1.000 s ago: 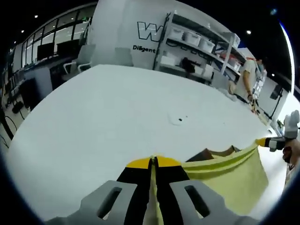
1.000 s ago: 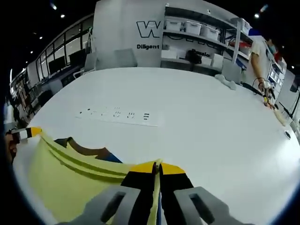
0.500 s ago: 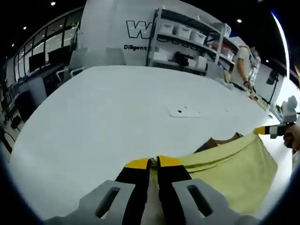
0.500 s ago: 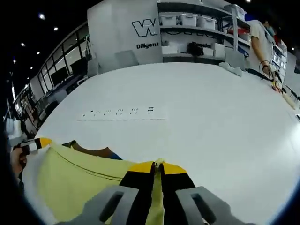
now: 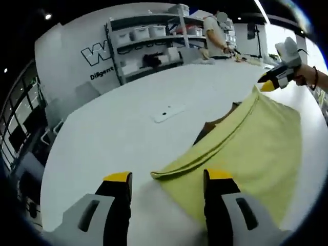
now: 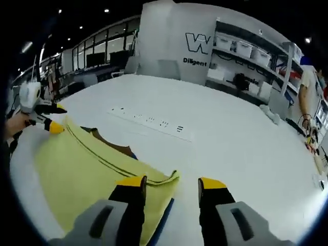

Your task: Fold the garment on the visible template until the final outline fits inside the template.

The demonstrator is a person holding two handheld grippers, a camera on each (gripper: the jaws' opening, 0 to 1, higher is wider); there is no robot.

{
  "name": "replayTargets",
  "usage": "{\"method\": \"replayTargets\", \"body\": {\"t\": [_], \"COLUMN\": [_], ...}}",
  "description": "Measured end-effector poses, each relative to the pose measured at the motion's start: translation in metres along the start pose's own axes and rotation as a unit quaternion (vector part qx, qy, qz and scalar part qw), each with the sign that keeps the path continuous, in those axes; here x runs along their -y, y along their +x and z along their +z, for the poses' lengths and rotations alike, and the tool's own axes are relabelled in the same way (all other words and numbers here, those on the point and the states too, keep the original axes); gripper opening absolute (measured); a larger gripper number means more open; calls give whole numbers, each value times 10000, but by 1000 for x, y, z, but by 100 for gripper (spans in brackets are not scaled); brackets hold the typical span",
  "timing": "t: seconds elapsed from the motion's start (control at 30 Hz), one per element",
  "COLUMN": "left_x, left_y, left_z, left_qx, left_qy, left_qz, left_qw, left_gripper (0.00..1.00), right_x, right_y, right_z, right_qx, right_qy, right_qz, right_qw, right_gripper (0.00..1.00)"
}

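Left gripper (image 5: 168, 179): yellow-tipped black jaws stand spread apart, with nothing between them. The pale yellow fabric garment (image 5: 246, 148) lies flat on the large white table (image 5: 113, 133), its folded near corner resting just ahead of the gap between the jaws. A brown and blue patch of the template (image 5: 218, 123) shows at the garment's far edge. In this left gripper view the right gripper (image 5: 277, 77) hangs near the garment's far corner; contact cannot be told.

Right gripper (image 6: 171, 182): jaws spread, holding nothing. The garment (image 6: 82, 169) lies on the table (image 6: 230, 138), corner just ahead of the left jaw. The left gripper (image 6: 43, 118) hangs at the opposite corner. A white printed strip (image 6: 151, 123) lies beyond.
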State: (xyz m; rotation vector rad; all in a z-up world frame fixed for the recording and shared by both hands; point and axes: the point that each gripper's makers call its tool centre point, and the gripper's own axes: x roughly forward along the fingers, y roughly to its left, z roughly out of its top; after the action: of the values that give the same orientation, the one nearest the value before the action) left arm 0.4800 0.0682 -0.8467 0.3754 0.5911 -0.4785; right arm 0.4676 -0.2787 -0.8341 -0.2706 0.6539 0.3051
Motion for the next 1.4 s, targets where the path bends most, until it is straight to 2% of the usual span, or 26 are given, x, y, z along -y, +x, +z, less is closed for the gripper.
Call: {"method": "replayTargets", "body": {"t": [0.1, 0.17, 0.27, 0.3, 0.37, 0.4, 0.43, 0.47, 0.53, 0.6, 0.67, 0.7, 0.77, 0.9, 0.97, 1.03, 1.1, 1.27, 1.4], "left_x": [-7, -8, -7, -11, -14, -17, -18, -23, -27, -37, -43, -45, -45, -49, -47, -42, -37, -23, -10], "left_y": [3, 5, 12, 16, 20, 24, 25, 26, 28, 28, 28, 26, 23, 14, 6, 2, -4, -19, -30], "left_z": [-1, 4, 12, 12, 9, 12, 11, 9, 10, 8, 7, 6, 4, 3, 5, 7, 10, 18, 21], "left_qx": [1, 129, 334, 349, 286, 464, 441, 402, 468, 520, 541, 482, 414, 366, 343, 312, 301, 352, 341], "left_qy": [-159, -256, -116, -30, -126, -422, -433, -692, -1023, -1656, -1597, -1380, -1264, -1461, -1468, -1375, -1378, -1529, -1594], "left_qz": [113, 99, 118, 251, 307, 345, 346, 480, 518, 712, 762, 814, 811, 782, 725, 662, 599, 361, 157], "left_qw": [9998, 9995, 9993, 9991, 9990, 9974, 9975, 9956, 9923, 9823, 9827, 9859, 9878, 9855, 9859, 9878, 9882, 9870, 9865], "left_gripper": [58, 58, 61, 61, 58, 57, 54, 52, 52, 59, 58, 56, 54, 57, 57, 58, 59, 62, 65], "right_x": [2, 4, 9, 9, 13, 17, 19, 23, 25, 26, 28, 29, 28, 23, 17, 11, 5, -3, -14], "right_y": [6, 9, 16, 20, 24, 29, 30, 33, 35, 37, 38, 38, 36, 31, 22, 15, 9, -6, -20], "right_z": [-8, -10, -9, -5, -4, -4, -4, -2, 0, 1, 3, 1, 3, 10, 18, 24, 24, 23, 21], "right_qx": [-112, -119, -27, 80, 133, 127, 124, 188, 202, 224, 265, 204, 220, 332, 497, 623, 601, 624, 658], "right_qy": [-142, -91, 106, 257, 435, 500, 532, 557, 562, 559, 760, 910, 884, 1059, 1263, 1385, 1624, 1699, 1820], "right_qz": [-113, -133, -175, -134, -195, -253, -298, -417, -526, -535, -568, -591, -567, -434, -350, -250, -114, -1, 228], "right_qw": [9998, 9998, 9998, 9995, 9988, 9983, 9981, 9974, 9968, 9967, 9951, 9939, 9942, 9929, 9901, 9881, 9848, 9835, 9808], "right_gripper": [38, 37, 37, 37, 37, 36, 35, 34, 35, 34, 34, 34, 33, 36, 38, 40, 44, 50, 54]}}
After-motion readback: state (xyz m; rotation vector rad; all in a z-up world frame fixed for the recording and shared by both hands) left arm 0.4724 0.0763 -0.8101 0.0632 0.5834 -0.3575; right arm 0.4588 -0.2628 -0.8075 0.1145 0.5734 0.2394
